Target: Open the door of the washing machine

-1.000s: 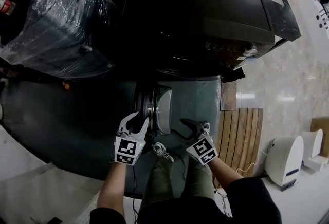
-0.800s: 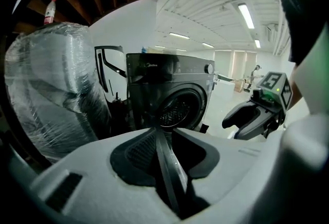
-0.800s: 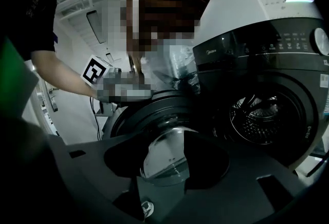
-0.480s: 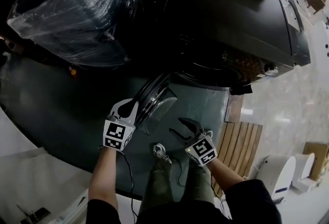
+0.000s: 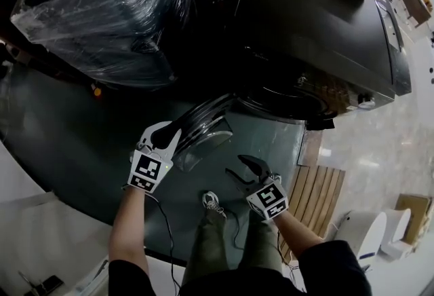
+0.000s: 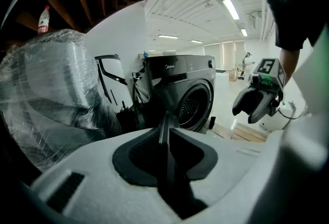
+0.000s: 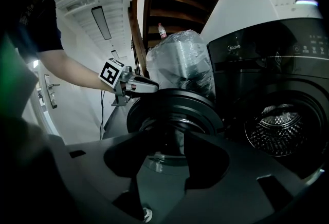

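The round dark-rimmed glass door (image 5: 203,126) stands swung out from the dark front-loading washing machine (image 5: 312,30), clear of the open steel drum (image 7: 277,130) and edge-on to the person. The left claw (image 5: 173,130) is clamped on the door's thin rim, and its jaws have just been opening a little with the rim between the pads. The right claw (image 5: 243,169) hangs near the door's glass, jaws wide apart and empty. A plastic-wrapped bulky appliance (image 5: 102,9) sits left of the machine.
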`<state>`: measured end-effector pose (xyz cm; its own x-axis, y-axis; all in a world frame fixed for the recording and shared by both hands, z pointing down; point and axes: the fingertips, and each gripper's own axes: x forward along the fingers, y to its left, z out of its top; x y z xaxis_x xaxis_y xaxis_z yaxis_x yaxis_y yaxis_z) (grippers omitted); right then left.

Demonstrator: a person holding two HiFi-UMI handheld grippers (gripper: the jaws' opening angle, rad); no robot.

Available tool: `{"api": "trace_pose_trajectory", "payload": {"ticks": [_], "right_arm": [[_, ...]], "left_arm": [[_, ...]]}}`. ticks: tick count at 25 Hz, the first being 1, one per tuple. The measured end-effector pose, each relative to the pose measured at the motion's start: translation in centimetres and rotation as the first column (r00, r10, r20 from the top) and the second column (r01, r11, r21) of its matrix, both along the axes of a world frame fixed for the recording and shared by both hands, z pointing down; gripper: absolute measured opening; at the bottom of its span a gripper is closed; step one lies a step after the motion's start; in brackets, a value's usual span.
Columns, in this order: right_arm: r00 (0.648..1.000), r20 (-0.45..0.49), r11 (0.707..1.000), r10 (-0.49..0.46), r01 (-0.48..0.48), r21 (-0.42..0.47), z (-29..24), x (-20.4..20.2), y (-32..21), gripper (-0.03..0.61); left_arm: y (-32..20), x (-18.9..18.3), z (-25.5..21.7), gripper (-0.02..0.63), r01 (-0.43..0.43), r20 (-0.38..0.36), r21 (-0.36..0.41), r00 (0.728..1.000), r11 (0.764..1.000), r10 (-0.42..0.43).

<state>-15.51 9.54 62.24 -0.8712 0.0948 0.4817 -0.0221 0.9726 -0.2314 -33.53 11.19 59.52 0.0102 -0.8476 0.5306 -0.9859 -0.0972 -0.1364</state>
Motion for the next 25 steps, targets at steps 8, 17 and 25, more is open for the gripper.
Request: {"api": "trace_pose_trajectory", "payload": {"ticks": [8, 17, 25], "right_arm": [[1.000, 0.003, 1.000, 0.001, -0.001, -0.001, 0.6, -0.2, 0.7, 0.218], [0.999, -0.036, 0.999, 0.033, -0.034, -0.001, 1.4, 1.1, -0.3, 0.218], [0.992, -0.018, 0.992, 0.127, -0.127, -0.012, -0.2, 2.7, -2.5, 0.212]], "left_arm": [[0.1, -3.3, 0.7, 0.089, 0.091, -0.025, -0.053, 0.995, 0.994, -0.093], [-1.6, -6.3, 1.3, 0.118, 0.142, 0.010, -0.105, 0.990, 0.984, -0.142], [-2.9, -4.4, -2.1, 0.062, 0.179, -0.001, 0.023, 0.984, 0.984, -0.179]]}}
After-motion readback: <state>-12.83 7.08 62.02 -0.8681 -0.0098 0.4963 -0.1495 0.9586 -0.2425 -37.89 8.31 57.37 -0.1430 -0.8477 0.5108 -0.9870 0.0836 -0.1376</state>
